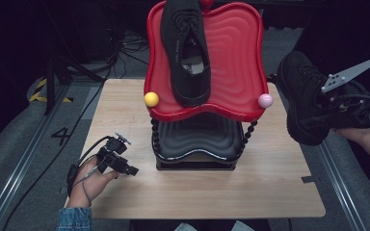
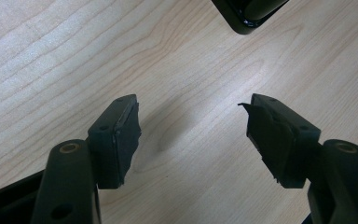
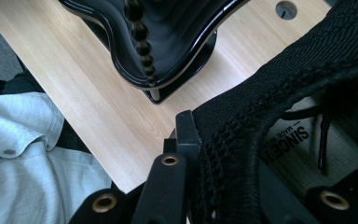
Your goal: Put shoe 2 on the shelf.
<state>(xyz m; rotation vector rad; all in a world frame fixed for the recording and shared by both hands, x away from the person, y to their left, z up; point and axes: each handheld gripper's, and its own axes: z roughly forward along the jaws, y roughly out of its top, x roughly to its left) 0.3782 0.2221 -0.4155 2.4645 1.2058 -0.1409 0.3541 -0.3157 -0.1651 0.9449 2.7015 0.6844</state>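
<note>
At the left of the high view, the left gripper [image 1: 131, 170] rested low over the wooden counter [image 1: 125, 115], held in a hand with a denim cuff. Its jaws stood apart with nothing between them; in the left gripper view they framed bare wood grain.

In the middle stood a two-tier stand: a red tray [image 1: 236, 53] on top and a black tray [image 1: 197, 137] beneath it, joined by beaded black posts. One black shoe [image 1: 185, 48] lay lengthwise on the left half of the red tray, opening upward. A yellow ball [image 1: 151, 99] and a pink ball [image 1: 265, 100] sat at the red tray's front corners.

At the right, the right gripper [image 1: 320, 113] was held above the counter's right edge, clamped on the collar of a second black shoe [image 1: 301, 98]. That shoe hung in the air, well apart from the stand. In the right gripper view, one jaw pressed against the outside of the knit collar, with the insole visible inside.
</note>
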